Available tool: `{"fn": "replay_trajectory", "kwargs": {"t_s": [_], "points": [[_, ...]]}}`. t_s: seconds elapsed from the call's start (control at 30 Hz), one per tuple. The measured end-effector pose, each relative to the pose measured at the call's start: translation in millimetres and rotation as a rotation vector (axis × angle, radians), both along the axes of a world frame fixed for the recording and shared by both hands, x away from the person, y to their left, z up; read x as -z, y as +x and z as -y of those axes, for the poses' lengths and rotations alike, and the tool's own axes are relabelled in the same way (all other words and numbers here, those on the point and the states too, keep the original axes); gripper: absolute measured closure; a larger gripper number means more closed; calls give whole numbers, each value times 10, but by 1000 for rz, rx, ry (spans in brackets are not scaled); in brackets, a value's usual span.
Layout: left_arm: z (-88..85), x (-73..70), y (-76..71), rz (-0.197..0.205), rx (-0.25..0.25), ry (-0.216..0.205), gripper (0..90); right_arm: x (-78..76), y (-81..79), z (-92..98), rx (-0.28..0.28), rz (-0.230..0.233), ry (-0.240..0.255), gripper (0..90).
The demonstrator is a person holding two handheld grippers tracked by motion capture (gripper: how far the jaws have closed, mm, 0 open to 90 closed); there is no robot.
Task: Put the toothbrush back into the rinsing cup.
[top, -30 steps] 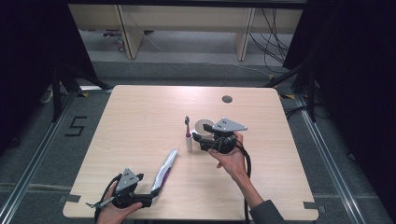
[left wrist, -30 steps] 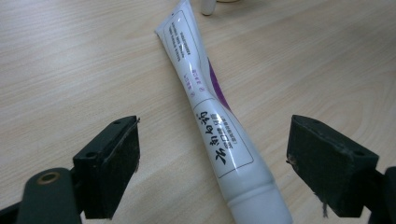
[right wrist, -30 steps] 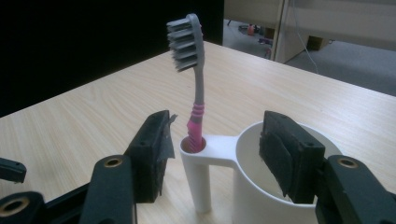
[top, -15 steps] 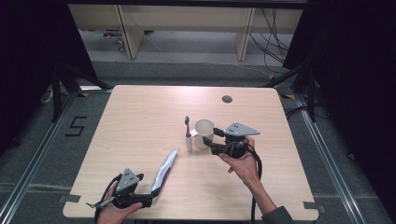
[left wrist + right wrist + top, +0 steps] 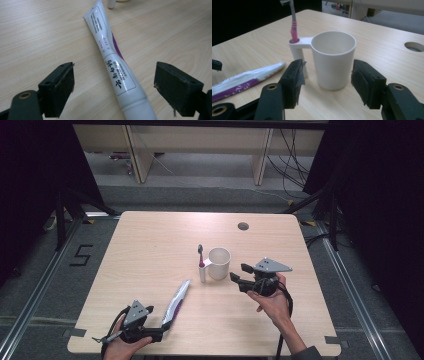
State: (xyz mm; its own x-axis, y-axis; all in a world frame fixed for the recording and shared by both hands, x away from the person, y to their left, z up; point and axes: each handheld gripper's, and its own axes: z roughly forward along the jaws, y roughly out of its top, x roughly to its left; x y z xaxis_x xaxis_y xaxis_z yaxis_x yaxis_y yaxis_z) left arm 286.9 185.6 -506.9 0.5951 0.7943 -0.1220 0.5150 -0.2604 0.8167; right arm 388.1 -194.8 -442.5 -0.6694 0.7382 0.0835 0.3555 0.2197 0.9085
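Observation:
A white cup (image 5: 219, 263) (image 5: 334, 60) stands upright mid-table. A grey toothbrush with a pink grip (image 5: 200, 255) (image 5: 293, 25) is stuck upright in its hollow handle. My right gripper (image 5: 239, 276) (image 5: 327, 82) hovers just right of the cup, its jaws open and pointing at it, the cup a little ahead of the pads. A white and purple toothpaste tube (image 5: 176, 302) (image 5: 110, 57) lies flat at the front left. My left gripper (image 5: 161, 330) (image 5: 113, 90) is open and straddles the tube's cap end, with neither pad touching it.
A round cable hole (image 5: 243, 226) (image 5: 414, 46) sits near the table's far edge. The table's front edge (image 5: 210, 353) is close to both hands. Wooden shelving (image 5: 200, 140) stands on the floor beyond the table.
My right gripper has drawn back to the right, away from the cup, which now stands in plain sight. The left gripper and the tube have stayed put.

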Motion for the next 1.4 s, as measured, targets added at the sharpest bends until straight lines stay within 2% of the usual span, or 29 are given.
{"fn": "replay_trajectory", "kwargs": {"t_s": [0.1, 0.17, 0.23, 0.27, 0.37, 0.43, 0.5, 0.53, 0.63, 0.67, 0.7, 0.73, 0.83, 0.87, 0.93, 0.97, 1.03, 1.1, 1.17, 1.27, 1.37, 1.4], "points": [[2, 4, 8, 2, 5, -9, 162, 18, -41, 146, 16, -15, -4, 426], [5, 3, 7, 5, 1, -13, 162, 32, -35, 174, 16, 1, -3, 425], [8, -5, 5, 0, -1, -17, 162, 51, -62, 302, 33, -13, -8, 415], [2, -5, 13, -2, 7, -8, 162, 63, -82, 324, 52, -28, 9, 414], [6, 1, 21, -3, 5, -7, 162, 68, -87, 405, 48, -34, -5, 411], [5, 2, 24, -8, -3, 1, 162, 92, -118, 457, 60, -67, 17, 404], [4, -1, 25, -8, -4, -2, 162, 92, -126, 475, 57, -83, 11, 402], [8, 1, 33, -1, -5, -19, 162, 111, -142, 514, 58, -81, 6, 400], [4, -3, 37, -3, -7, -16, 162, 127, -168, 538, 62, -92, 6, 396], [-4, -4, 40, -5, -6, -8, 162, 146, -169, 581, 62, -58, -25, 390], [-3, -4, 40, -6, -9, -6, 162, 146, -169, 581, 62, -58, -25, 390], [-1, -2, 42, -7, -9, -6, 162, 149, -212, 599, 69, -98, -12, 371], [5, 3, 48, -6, -3, -8, 162, 170, -225, 634, 68, -96, -14, 345], [14, 7, 47, -7, 0, -11, 162, 191, -256, 649, 82, -118, -10, 323], [19, 8, 48, -6, 0, -12, 162, 204, -273, 664, 86, -112, -3, 311], [20, 6, 52, -7, 4, -7, 162, 211, -304, 711, 79, -125, -15, 275], [23, 8, 57, -4, 7, -9, 162, 224, -318, 727, 80, -119, -16, 262], [32, 1, 58, -10, 2, -5, 162, 247, -361, 761, 78, -132, -15, 238], [35, 5, 68, -10, 11, -3, 162, 280, -434, 816, 90, -148, -50, 204], [39, 10, 66, -11, 15, -1, 162, 325, -459, 844, 76, -149, -50, 193], [40, 4, 63, -10, 8, -7, 162, 350, -553, 892, 81, -167, -90, 192], [34, 1, 66, -11, 8, -5, 162, 366, -570, 888, 75, -176, -68, 192]]}}
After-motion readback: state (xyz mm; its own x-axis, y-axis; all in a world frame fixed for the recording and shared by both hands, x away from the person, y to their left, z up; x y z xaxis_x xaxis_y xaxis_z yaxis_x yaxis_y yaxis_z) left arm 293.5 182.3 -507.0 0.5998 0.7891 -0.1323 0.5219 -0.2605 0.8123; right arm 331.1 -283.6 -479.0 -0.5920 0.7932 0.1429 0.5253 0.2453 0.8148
